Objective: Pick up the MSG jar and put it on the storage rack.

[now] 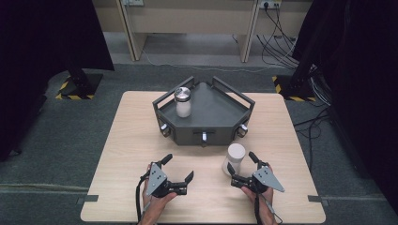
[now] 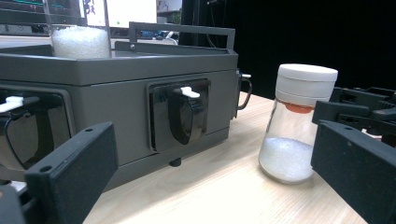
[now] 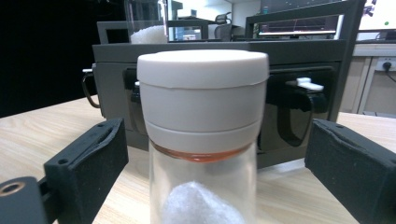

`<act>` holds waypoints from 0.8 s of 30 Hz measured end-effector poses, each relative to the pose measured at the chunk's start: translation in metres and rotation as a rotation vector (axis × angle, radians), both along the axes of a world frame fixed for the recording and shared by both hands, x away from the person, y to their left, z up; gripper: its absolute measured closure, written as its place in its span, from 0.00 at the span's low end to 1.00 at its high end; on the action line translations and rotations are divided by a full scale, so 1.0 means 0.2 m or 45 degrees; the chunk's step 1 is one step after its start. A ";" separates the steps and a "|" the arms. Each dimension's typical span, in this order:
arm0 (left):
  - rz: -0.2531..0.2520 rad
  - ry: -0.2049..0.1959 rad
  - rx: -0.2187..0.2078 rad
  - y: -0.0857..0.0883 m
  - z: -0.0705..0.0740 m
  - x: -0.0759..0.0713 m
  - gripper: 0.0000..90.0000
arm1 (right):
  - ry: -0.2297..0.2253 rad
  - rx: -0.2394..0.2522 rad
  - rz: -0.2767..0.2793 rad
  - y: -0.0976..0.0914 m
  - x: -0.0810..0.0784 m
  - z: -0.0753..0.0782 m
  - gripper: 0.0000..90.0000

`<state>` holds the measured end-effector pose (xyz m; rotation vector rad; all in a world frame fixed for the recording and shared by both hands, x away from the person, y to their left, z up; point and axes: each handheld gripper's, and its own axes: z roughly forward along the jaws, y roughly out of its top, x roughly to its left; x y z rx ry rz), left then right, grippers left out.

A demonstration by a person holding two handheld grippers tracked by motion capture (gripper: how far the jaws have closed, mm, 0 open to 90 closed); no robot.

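white-capped jar (image 3: 202, 140) | between right gripper (image 1: 243, 169) jaws | jaws apart, not touching glass

No readable text, label, brand, number or sign appeared anywhere. The white-capped jar (image 3: 203, 140) carried no lettering on its cap or glass, and the grey tray (image 1: 220, 110) was unmarked. The lit screens (image 3: 299, 21) behind the table were too blurred to read.
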<state>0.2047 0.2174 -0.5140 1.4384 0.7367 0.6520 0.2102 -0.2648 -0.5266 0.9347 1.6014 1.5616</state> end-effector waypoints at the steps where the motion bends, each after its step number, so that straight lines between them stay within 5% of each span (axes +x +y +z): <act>1: 0.000 0.001 0.000 0.00 0.00 0.00 0.00 | 0.003 -0.002 0.004 0.00 0.00 0.00 0.09; 24: -0.007 0.012 0.000 0.00 0.00 0.00 0.00 | 0.031 -0.059 0.016 0.05 0.07 0.05 0.38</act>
